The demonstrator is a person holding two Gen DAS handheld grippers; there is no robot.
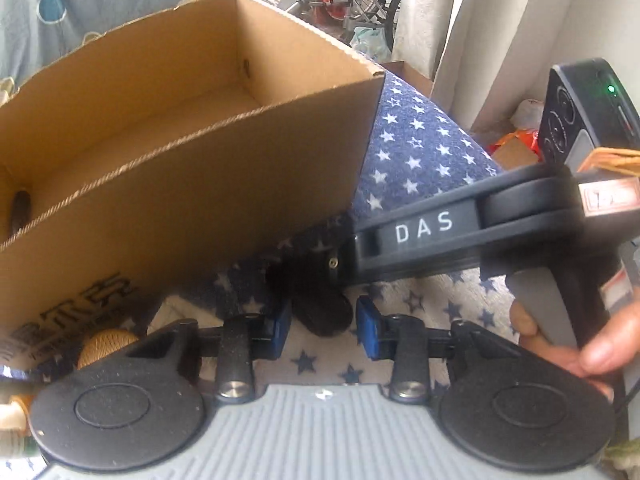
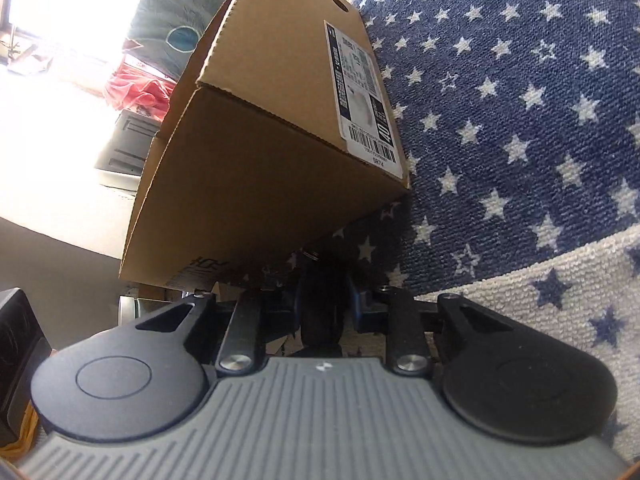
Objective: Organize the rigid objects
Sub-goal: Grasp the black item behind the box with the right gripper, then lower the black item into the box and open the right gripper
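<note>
Both jaws straddle one dark cylinder (image 1: 320, 312) beside box (image 1: 180, 152).

I see a star-patterned blue cloth (image 2: 520, 100), white curtains (image 1: 472, 40), and a glaring bright window (image 2: 60, 12).

Two close, downward wrist views, cardboard box (image 1: 168, 120) (image 2: 280, 128) shared.
</note>
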